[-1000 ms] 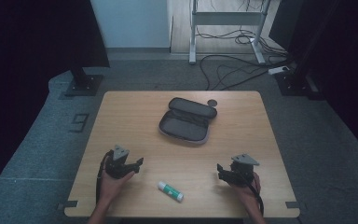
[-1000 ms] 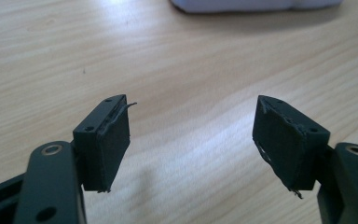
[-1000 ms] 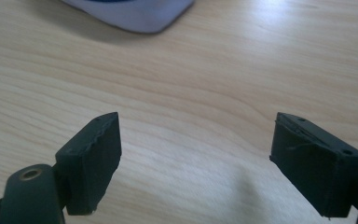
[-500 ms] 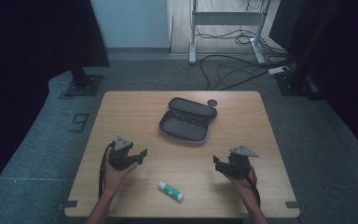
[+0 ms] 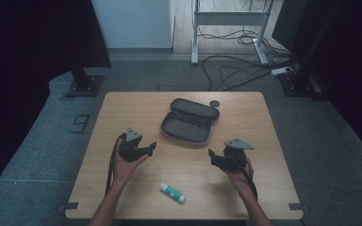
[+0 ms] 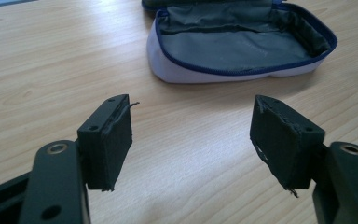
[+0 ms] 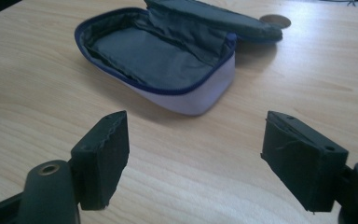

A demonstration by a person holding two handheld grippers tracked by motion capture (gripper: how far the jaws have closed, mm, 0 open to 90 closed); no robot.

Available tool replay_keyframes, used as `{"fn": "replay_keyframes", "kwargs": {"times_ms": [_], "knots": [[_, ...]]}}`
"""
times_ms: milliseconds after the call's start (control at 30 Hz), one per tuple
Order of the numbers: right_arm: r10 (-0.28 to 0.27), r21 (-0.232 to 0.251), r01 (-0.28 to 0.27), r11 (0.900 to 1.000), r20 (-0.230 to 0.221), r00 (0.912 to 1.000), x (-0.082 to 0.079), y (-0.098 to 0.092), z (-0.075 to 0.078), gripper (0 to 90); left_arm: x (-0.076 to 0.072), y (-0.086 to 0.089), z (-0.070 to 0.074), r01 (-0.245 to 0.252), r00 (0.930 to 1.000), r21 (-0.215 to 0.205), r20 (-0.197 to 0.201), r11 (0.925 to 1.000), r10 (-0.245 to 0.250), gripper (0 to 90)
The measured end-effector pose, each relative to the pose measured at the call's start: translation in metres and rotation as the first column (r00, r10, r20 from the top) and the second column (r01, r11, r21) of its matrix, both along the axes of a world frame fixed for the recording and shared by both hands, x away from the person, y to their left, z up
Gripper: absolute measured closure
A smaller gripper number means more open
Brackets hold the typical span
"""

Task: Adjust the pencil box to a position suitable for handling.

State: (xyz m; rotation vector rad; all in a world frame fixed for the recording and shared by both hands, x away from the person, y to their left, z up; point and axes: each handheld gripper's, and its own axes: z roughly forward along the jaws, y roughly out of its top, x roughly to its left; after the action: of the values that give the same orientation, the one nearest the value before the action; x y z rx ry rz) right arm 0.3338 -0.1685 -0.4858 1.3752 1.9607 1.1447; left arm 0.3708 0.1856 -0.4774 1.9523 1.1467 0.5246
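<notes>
Both claws, left (image 5: 152, 146) and right (image 5: 212, 156), are held wide and empty above the desk (image 5: 264, 117), aimed at the unzipped pouch (image 5: 189, 121); a tube (image 5: 172, 192) lies nearer.

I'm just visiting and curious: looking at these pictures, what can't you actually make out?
- Glue stick, high view: label too small to read.
- Small round thing behind the pencil case, high view: too small to identify; in the right gripper view the case's lid partly hides it.
- Pencil case, left gripper view: far end cut off by the top edge.
- Floor marking, high view: dim, unclear.
</notes>
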Motion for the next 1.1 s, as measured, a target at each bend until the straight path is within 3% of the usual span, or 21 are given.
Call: {"fn": "replay_keyframes", "kwargs": {"times_ms": [633,1100], "knots": [[0.052,-0.005,-0.052,0.999,-0.014,0.9985,0.028,0.019,0.015,24.3,0.024,-0.022,0.016,0.026,0.9996,-0.005,-0.012,0.9996,-0.026,31.2],[0.025,-0.012,-0.026,1.000,-0.055,0.9982,0.054,0.027,0.007,27.3,0.047,-0.040,0.009,0.028,0.9986,-0.008,-0.044,0.9996,-0.029,33.8]]}}
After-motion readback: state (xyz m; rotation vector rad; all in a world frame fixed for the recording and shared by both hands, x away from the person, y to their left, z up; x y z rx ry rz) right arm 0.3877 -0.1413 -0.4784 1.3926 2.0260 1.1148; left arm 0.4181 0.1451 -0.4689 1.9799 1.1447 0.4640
